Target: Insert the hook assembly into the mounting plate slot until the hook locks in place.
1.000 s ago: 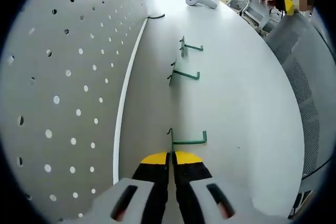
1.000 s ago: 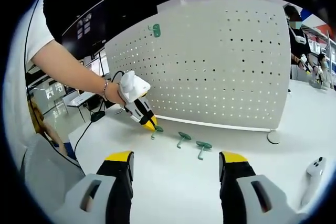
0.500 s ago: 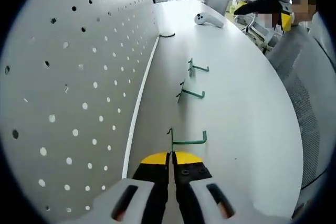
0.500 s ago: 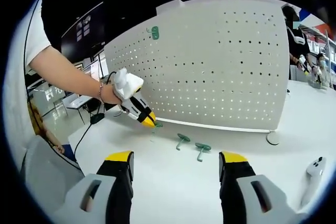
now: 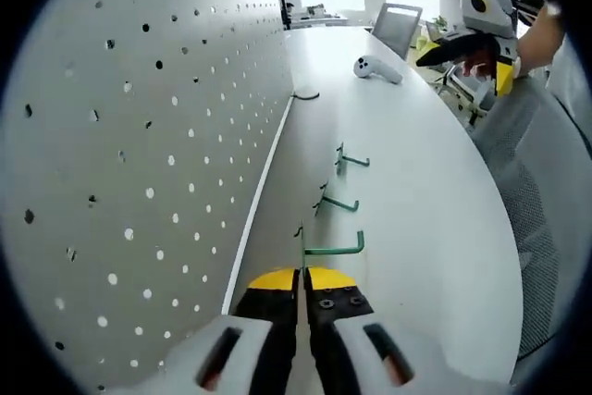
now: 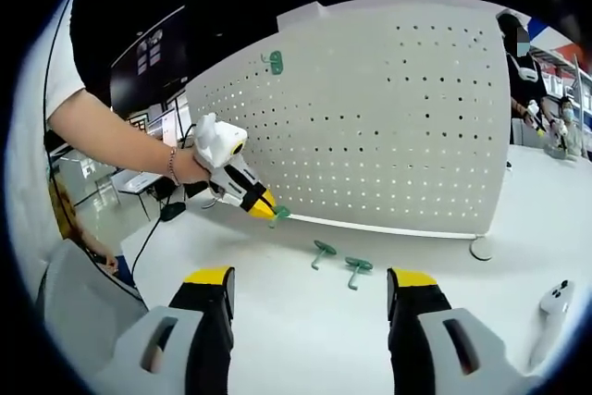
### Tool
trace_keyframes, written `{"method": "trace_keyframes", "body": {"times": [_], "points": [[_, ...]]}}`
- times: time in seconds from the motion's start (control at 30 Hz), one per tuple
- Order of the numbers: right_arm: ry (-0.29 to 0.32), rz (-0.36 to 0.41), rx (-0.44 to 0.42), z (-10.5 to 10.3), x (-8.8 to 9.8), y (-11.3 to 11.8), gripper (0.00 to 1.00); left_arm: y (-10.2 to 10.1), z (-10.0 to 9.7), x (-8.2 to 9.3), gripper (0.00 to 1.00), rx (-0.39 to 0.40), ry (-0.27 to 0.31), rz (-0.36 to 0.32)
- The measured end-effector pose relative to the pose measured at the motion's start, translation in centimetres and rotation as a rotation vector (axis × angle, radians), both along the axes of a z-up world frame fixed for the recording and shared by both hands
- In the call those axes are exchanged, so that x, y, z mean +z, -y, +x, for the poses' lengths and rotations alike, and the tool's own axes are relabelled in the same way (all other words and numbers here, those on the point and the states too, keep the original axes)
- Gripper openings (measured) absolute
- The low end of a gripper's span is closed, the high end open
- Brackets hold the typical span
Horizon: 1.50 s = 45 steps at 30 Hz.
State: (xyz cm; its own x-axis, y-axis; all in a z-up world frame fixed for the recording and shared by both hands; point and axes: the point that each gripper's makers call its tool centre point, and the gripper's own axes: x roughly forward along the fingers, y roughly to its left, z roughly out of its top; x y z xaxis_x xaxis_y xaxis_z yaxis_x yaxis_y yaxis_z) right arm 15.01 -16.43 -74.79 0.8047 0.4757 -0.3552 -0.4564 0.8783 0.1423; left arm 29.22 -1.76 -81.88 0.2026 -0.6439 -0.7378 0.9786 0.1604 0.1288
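- The green hook [image 5: 326, 249] is clamped between the closed jaws of the left gripper [image 5: 302, 277]. Its stem runs across just ahead of the jaw tips, and its back plate stands at the stem's left end.
- In the right gripper view the left gripper [image 6: 263, 207] carries the hook [image 6: 279, 213] clear of the table [image 6: 305, 321], close in front of the lower part of the pegboard [image 6: 388, 117].
- Step in hand, as judged: transport of the hook to the board; insertion is not yet made.
- Next move calls for turning the back plate to face the board, aligning its tabs with a pair of holes, then pressing in and down until it locks.
- Two spare hooks [image 5: 338, 203] [image 5: 351, 160] lie on the table beyond the jaw tips.
- One hook [image 6: 274, 62] already hangs near the board's upper left corner.
- The right gripper [image 6: 310, 289] has its jaws spread wide and carries nothing, well back from the board.
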Motion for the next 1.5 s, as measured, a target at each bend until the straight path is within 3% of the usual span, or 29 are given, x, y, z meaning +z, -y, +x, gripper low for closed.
{"method": "trace_keyframes", "body": {"times": [0.93, 1.5], "points": [[0.006, -0.003, -0.008, 0.1, 0.3, 0.1, 0.64, 0.7, -1.4, 5.5, 0.02, 0.105, 0.034, -0.217], [0.008, 0.009, -0.019, 0.2, 0.3, 0.3, 0.64, -0.1, -2.5, 8.8, 0.02, 0.183, 0.060, -0.344]]}}
